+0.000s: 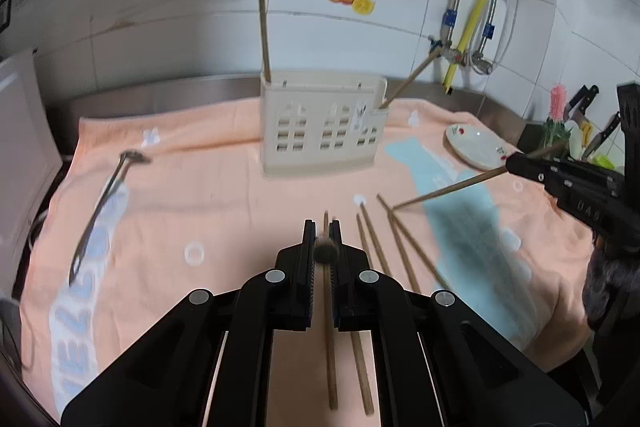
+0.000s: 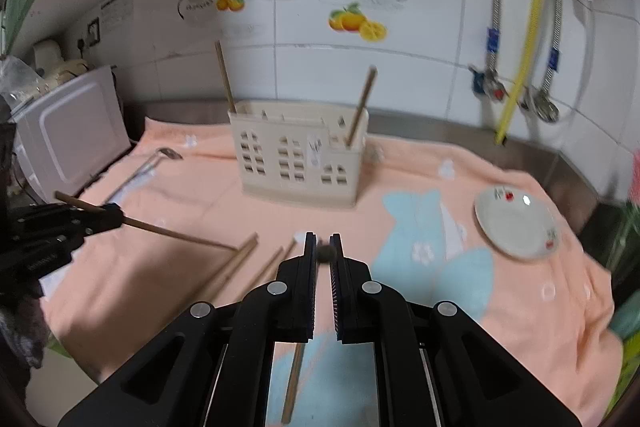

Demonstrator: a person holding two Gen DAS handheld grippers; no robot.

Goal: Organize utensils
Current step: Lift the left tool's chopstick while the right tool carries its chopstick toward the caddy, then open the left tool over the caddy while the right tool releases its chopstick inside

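A cream utensil holder (image 1: 322,129) (image 2: 300,157) stands on the peach towel with one chopstick upright at its left (image 1: 264,39) and one leaning at its right (image 1: 412,75). Several chopsticks (image 1: 384,243) (image 2: 236,263) lie loose on the towel. My left gripper (image 1: 322,227) (image 2: 102,217) is shut on a chopstick end-on (image 2: 176,233). My right gripper (image 2: 323,241) (image 1: 516,163) is shut on another chopstick (image 1: 448,189) whose tip rests on the towel. A metal spoon (image 1: 100,211) (image 2: 148,163) lies at the left.
A white saucer (image 1: 476,145) (image 2: 516,223) sits on the towel at the right. Knives in a block (image 1: 588,115) stand at the far right. A white appliance (image 2: 68,131) is at the left. Pipes and valves (image 2: 516,95) run down the tiled wall.
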